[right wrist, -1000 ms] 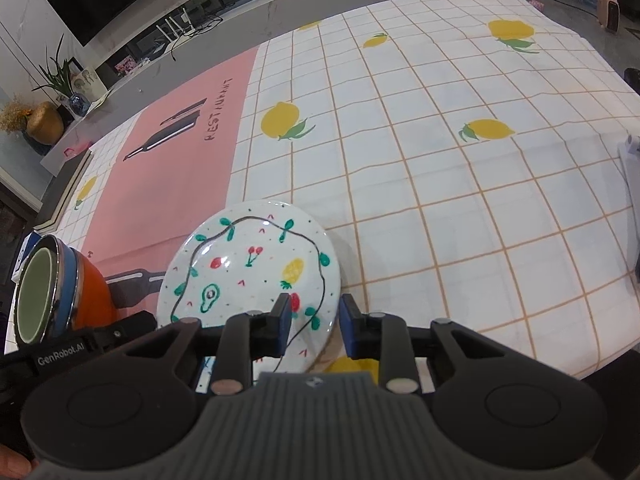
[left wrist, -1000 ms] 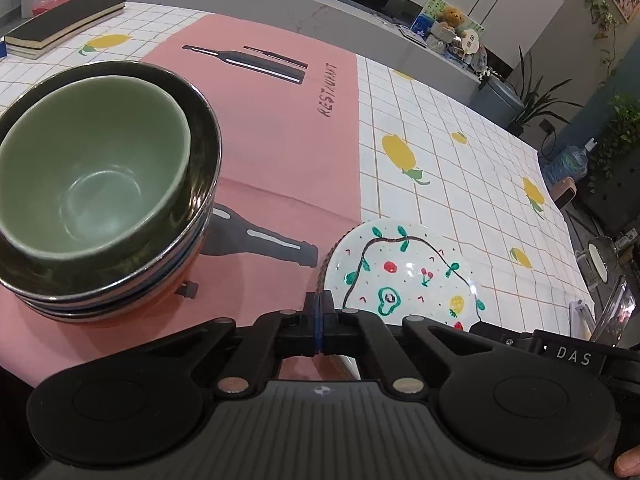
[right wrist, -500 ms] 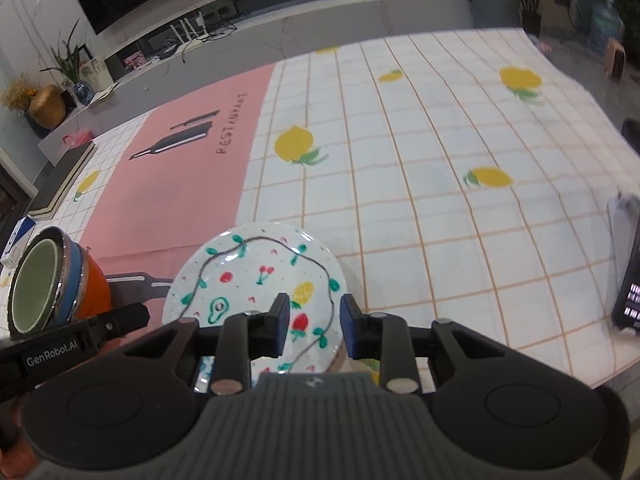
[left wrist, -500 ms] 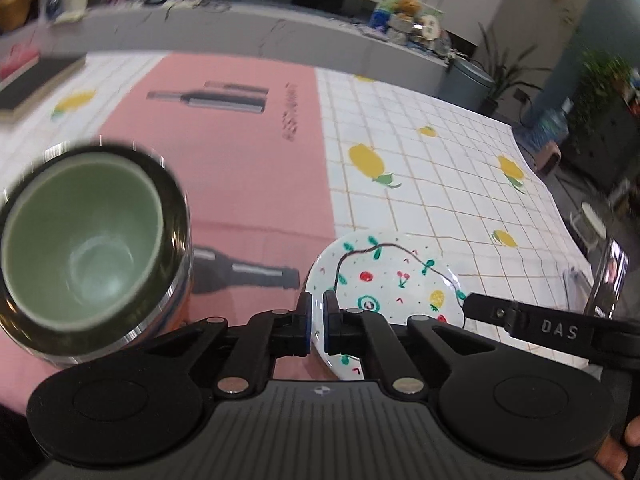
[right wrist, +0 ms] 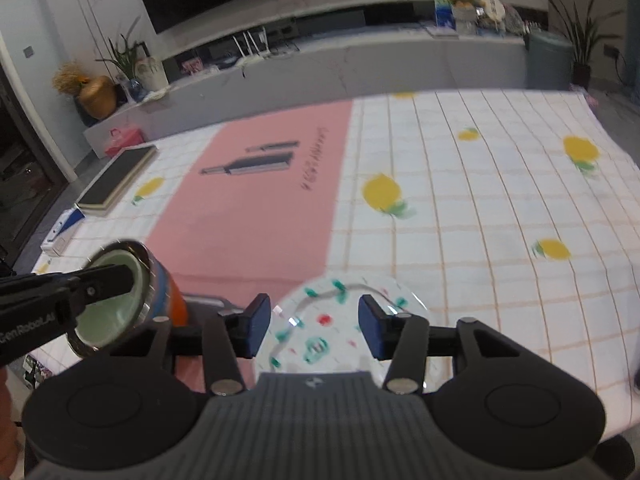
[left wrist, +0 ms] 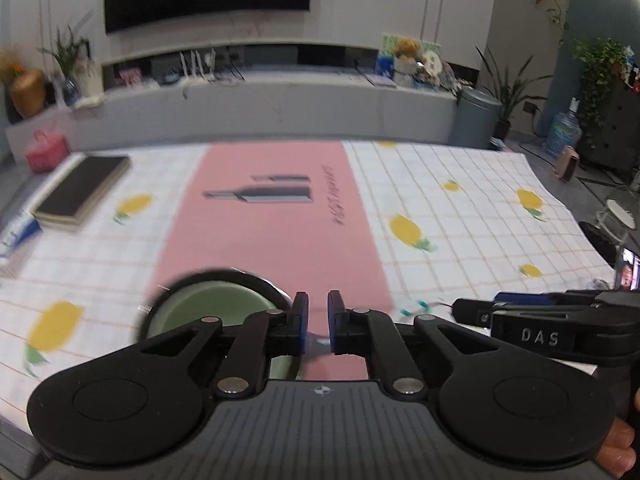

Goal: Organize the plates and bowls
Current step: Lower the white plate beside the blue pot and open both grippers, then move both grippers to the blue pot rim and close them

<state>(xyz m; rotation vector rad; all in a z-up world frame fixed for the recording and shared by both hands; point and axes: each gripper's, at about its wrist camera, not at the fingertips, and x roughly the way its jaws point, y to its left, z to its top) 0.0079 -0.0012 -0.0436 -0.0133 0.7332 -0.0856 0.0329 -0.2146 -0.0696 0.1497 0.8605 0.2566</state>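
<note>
Blue-padded right tongs (right wrist: 312,326) just widened, empty, above plate (right wrist: 344,320).

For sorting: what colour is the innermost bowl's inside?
Pale green inside the innermost bowl; right wrist view shows it best.

A table (right wrist: 500,184) under a white checked cloth printed with lemons bears a pink mat (right wrist: 264,200) with a bottle print down its middle. A bowl stack (right wrist: 120,300) stands on the mat's near end; beside it, on the cloth, lies a fruit-patterned plate (right wrist: 340,320). A dark book (right wrist: 118,180) lies at the far left corner.
</note>
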